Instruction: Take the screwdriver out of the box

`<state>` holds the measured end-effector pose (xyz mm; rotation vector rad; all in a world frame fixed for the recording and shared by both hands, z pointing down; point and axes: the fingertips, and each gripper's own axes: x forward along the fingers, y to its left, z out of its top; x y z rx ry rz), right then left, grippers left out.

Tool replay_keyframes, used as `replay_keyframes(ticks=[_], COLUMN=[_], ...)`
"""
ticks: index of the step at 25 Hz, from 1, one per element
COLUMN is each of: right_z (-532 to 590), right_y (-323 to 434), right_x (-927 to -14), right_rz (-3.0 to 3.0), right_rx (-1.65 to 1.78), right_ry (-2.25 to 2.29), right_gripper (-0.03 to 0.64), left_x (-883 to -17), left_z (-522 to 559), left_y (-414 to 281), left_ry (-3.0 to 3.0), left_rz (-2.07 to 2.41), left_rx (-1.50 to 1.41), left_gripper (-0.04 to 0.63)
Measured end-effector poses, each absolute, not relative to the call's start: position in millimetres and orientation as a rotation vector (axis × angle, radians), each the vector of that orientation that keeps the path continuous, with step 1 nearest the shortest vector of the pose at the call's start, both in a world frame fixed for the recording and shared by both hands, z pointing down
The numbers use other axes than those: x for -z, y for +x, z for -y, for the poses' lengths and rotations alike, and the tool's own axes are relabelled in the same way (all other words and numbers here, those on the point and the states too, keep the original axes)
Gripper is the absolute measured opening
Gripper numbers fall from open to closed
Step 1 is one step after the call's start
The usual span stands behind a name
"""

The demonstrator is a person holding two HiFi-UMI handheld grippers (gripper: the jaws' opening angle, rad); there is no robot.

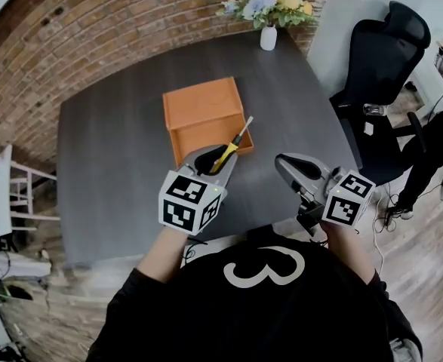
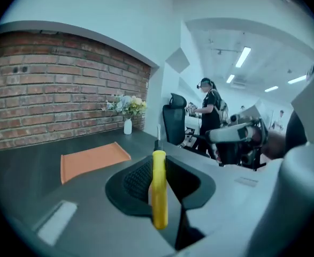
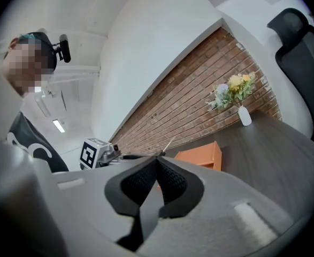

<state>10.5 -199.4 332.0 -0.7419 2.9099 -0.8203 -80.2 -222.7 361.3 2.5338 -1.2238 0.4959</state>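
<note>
Your left gripper [image 1: 216,160] clamps the screwdriver [image 1: 236,142] by its yellow handle, with the shaft slanting away from you across the orange box [image 1: 198,108]. Your right gripper [image 1: 284,162] is closed and empty.

A white 3 [image 1: 264,268] (large) marks the shirt [image 1: 206,319].

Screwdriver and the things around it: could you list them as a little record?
screwdriver: yellow handle, clamped in the left gripper, clear of the box
left gripper: shut on the screwdriver
right gripper: jaws together, empty
box: orange, on the dark table
vase: white, with flowers, at the table's far edge
</note>
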Motion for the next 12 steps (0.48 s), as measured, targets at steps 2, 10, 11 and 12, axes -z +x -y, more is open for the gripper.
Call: replay_keyframes(ticks=[2,10,11,12], right_z=[191,159,156,153], right_y=[8,-12,-14,-16], right_x=[-329,-326,-327,-329], right_rz=[-2.910,-2.936,-2.940,-2.947], right_rx=[0.803,0.762,0.760,0.756], right_ry=[-0.747,-0.741,-0.747,-0.760], right_gripper=[0.002,0.002,0.002,0.002], left_x=[-350,-322,-320,-318], left_z=[208,157,151,146], left_y=[-79,-91,-94,-96], left_ry=[2.532,2.477,2.474,2.475], left_rz=[1.191,1.074,1.077,1.081], left_rx=[-0.396,-0.096,-0.081,-0.071], left_gripper=[0.097,0.097,0.097,0.097])
